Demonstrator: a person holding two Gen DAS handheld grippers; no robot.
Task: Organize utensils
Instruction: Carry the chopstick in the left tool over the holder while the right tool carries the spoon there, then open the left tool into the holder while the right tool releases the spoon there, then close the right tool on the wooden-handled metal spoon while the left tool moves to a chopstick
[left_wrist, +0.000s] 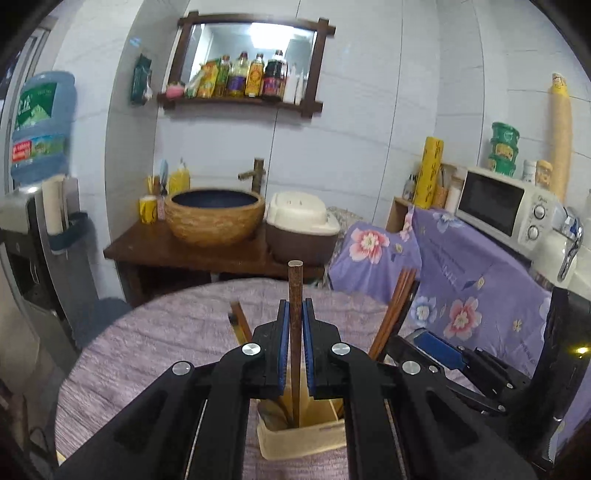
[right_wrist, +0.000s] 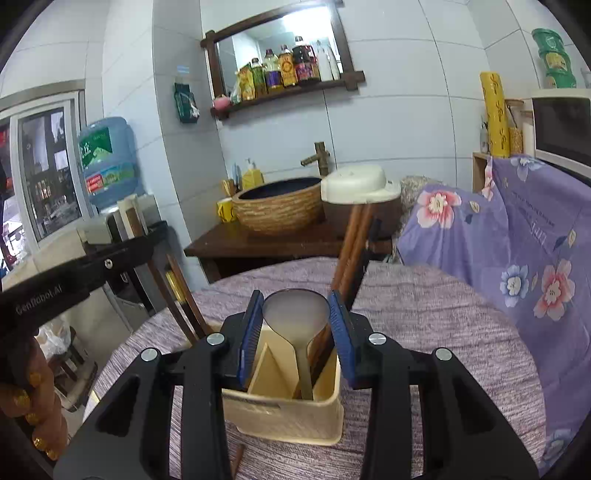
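A cream utensil holder (right_wrist: 284, 413) with dividers stands on a round table under a purple cloth (right_wrist: 443, 332). My left gripper (left_wrist: 295, 306) is shut on a dark brown chopstick (left_wrist: 295, 280), which stands upright with its lower end inside the holder (left_wrist: 303, 439). My right gripper (right_wrist: 295, 295) is shut on the bowl of a metal spoon (right_wrist: 295, 314); the spoon's handle runs down into a holder compartment. Reddish chopsticks (right_wrist: 354, 243) lean out of the holder's right side. Dark chopsticks (right_wrist: 181, 295) lean to its left.
A loose chopstick (right_wrist: 238, 461) lies on the cloth in front of the holder. Behind the table are a wooden stand with a woven basin (left_wrist: 214, 218) and a rice cooker (left_wrist: 301, 229). A floral cloth (left_wrist: 461, 266) and a microwave (left_wrist: 506, 210) are at the right.
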